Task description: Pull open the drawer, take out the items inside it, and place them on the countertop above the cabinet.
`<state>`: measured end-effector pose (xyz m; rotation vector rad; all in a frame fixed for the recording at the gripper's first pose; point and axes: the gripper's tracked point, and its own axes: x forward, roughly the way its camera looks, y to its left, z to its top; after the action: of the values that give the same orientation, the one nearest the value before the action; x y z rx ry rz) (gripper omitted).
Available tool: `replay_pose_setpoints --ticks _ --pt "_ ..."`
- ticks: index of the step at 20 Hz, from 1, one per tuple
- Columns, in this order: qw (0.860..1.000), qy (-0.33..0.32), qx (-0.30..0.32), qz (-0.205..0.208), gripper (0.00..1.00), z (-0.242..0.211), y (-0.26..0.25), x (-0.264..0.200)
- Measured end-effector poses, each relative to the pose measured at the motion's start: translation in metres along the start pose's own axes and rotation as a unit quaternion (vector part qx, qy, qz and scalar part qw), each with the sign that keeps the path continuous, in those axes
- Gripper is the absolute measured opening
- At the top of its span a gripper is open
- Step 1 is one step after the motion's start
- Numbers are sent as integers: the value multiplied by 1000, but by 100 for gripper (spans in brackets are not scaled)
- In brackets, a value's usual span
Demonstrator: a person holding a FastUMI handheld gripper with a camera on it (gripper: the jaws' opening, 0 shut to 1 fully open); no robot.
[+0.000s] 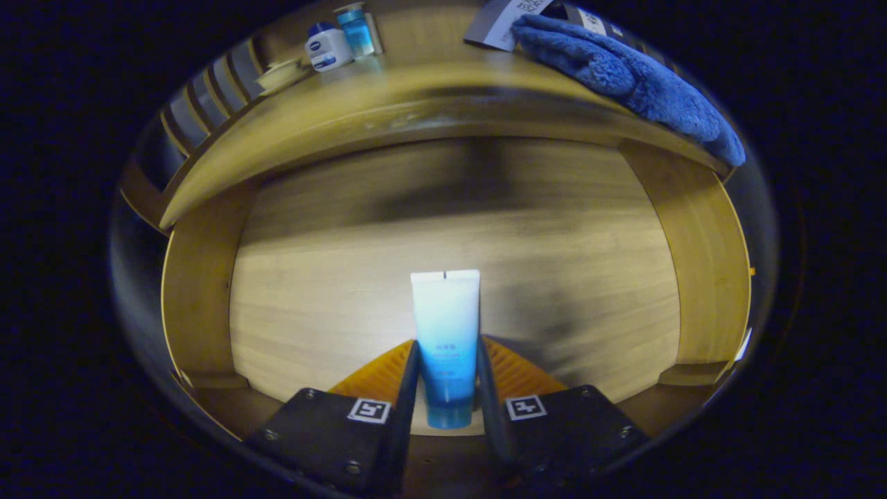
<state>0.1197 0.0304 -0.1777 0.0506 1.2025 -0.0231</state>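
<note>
The tube (445,333) fades from white at its crimped end to blue at the cap. Pale wood-grain drawer floor (312,305). On the countertop (416,83): shaggy blue cloth (624,73), white jar with dark blue lid (327,47), translucent blue bottle (355,29).

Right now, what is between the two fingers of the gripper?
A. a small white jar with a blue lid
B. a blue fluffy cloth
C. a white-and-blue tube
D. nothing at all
C: the white-and-blue tube sits between the fingers of the gripper, which close on its lower part over the open drawer; the blue cloth and the small jar lie on the countertop beyond.
</note>
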Motion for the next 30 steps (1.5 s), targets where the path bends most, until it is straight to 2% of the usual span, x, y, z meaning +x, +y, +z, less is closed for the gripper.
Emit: replay_pose_setpoints --ticks 5,7,8,9,10,11,12,15,21,26,27,29,30 --pt "996 -57 57 49 46 9 8 -9" --pt "993 -85 55 65 46 12 7 -14" --pt "991 -107 54 66 46 19 2 -22" --pt "984 -136 81 76 46 31 2 -34" --pt "978 -155 106 88 3 37 3 -44" --pt "974 -164 123 100 1 45 1 -52" --pt "973 -168 122 103 1 48 -1 -48" --pt "983 -155 63 80 2 42 -3 -46" --pt "997 -64 9 48 62 17 2 -4" --pt "1000 2 -12 22 61 10 10 24" --pt "1000 -14 -13 19 61 20 11 23" --pt "999 -23 -20 16 39 22 6 23" --pt "999 -40 -23 20 35 24 8 21"
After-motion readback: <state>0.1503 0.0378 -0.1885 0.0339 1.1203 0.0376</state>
